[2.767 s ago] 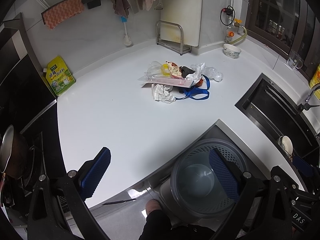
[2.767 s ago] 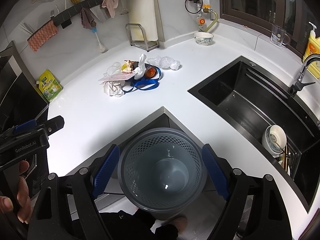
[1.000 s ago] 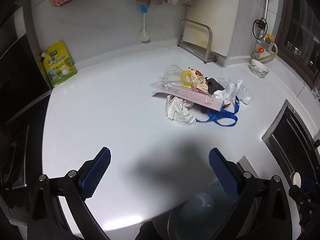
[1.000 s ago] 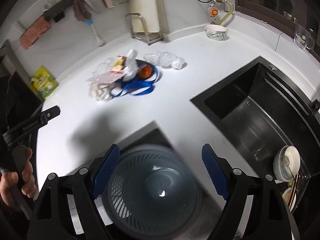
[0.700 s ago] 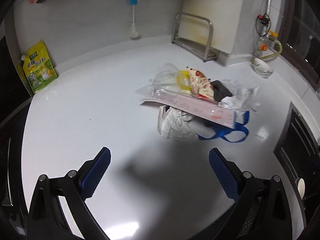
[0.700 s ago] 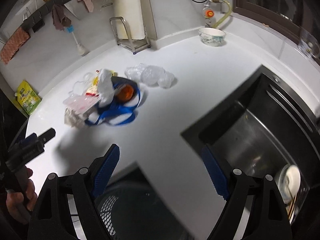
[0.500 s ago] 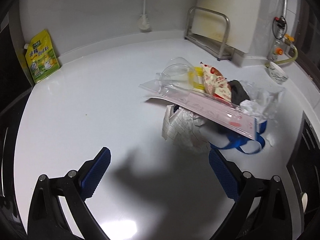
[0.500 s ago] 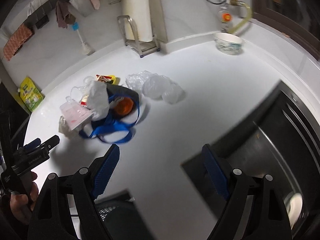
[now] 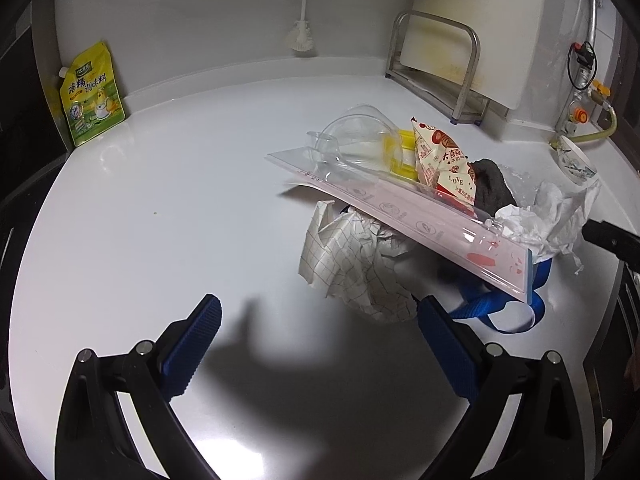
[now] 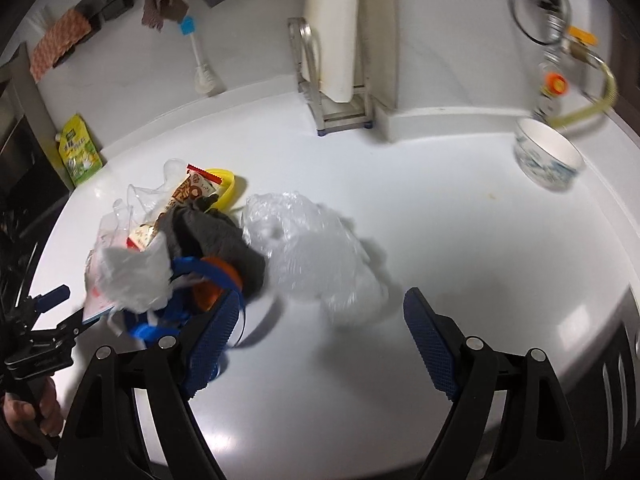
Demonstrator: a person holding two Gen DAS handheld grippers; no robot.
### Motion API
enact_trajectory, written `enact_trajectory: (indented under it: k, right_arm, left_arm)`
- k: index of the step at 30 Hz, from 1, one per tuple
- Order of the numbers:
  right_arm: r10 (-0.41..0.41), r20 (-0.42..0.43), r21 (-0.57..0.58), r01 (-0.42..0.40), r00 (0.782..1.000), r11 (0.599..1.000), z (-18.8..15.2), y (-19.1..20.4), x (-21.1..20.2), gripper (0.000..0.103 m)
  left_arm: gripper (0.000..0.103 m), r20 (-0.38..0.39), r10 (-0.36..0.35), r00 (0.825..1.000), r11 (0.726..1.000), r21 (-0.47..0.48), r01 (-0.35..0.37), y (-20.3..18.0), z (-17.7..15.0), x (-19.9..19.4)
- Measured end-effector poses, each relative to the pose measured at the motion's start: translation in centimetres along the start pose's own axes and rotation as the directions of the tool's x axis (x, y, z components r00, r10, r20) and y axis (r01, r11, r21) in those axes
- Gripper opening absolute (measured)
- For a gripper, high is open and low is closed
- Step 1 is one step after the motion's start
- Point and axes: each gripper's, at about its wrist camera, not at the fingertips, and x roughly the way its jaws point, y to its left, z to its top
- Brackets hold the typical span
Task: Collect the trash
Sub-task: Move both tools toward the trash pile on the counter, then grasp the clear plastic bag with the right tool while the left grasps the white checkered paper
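A white countertop (image 9: 140, 220) fills both views, and the trash pile (image 9: 420, 208) sits near its middle, toward the back wall. Largest in the heap is a long clear plastic tray (image 9: 404, 216) with pink print, tilted across the top. Under it lies a crumpled checked paper (image 9: 356, 264), touching the counter. A bundle of clear plastic bags (image 10: 312, 248) lies just beside the heap on its right. A crumpled white bag (image 9: 548, 212) and a dark grey cloth (image 10: 216, 232) sit on a blue strap (image 9: 504, 308). A red snack wrapper (image 9: 444, 160) and a yellow lid (image 10: 224, 188) lean behind.

The left gripper (image 9: 316, 348) hovers near the checked paper, its blue pads spread wide and empty. The right gripper (image 10: 316, 336) is likewise spread, its left pad by the strap, nothing between.
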Motion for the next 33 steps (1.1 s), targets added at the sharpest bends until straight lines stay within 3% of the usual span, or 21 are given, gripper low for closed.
enact_trajectory:
  k: [13, 22, 24, 26, 27, 29, 31, 33]
  right_arm:
    - [0.039, -0.076, -0.048, -0.043, 0.996, 0.998, 1.9, -0.3, 6.0, 0.08]
    - [0.044, -0.069, -0.048, -0.048, 0.997, 0.998, 1.6, -0.1, 6.9, 0.077]
    - [0.049, -0.073, -0.047, -0.053, 0.996, 0.998, 1.6, 0.0, 7.1, 0.068]
    - [0.05, -0.078, -0.045, -0.053, 0.996, 0.998, 1.5, 0.1, 7.1, 0.064]
    - [0.05, -0.077, -0.044, -0.054, 0.996, 0.998, 1.4, 0.1, 7.1, 0.061]
    - [0.052, -0.073, -0.042, -0.055, 0.996, 0.998, 1.3, 0.2, 6.9, 0.056]
    - [0.052, -0.073, -0.037, -0.055, 0.996, 0.998, 1.2, 0.2, 6.8, 0.05]
    - [0.051, -0.071, -0.026, -0.053, 0.996, 0.998, 1.1, 0.1, 6.6, 0.047]
  left_arm:
    - [0.097, 0.006, 0.012, 1.0, 0.999, -0.033, -0.012, 0.1, 0.5, 1.4]
    - [0.095, 0.045, 0.006, 0.999, 0.998, -0.066, -0.003, 0.5, 1.6, 1.7]
    - [0.088, 0.054, 0.004, 0.999, 0.998, -0.06, -0.001, 0.4, 1.9, 1.7]
    - [0.067, 0.044, -0.006, 0.999, 0.999, -0.054, 0.009, 0.4, 2.2, 1.9]
    - [0.062, 0.032, -0.013, 0.999, 0.998, -0.053, 0.015, 0.4, 2.4, 2.2]
    - [0.039, 0.016, -0.03, 0.999, 0.998, -0.057, 0.031, 0.5, 2.5, 2.5]
    - [0.028, 0.007, -0.045, 0.999, 0.997, -0.062, 0.046, 0.7, 2.6, 2.6]
    - [0.027, 0.01, -0.05, 0.999, 0.997, -0.059, 0.05, 0.9, 2.7, 2.4]
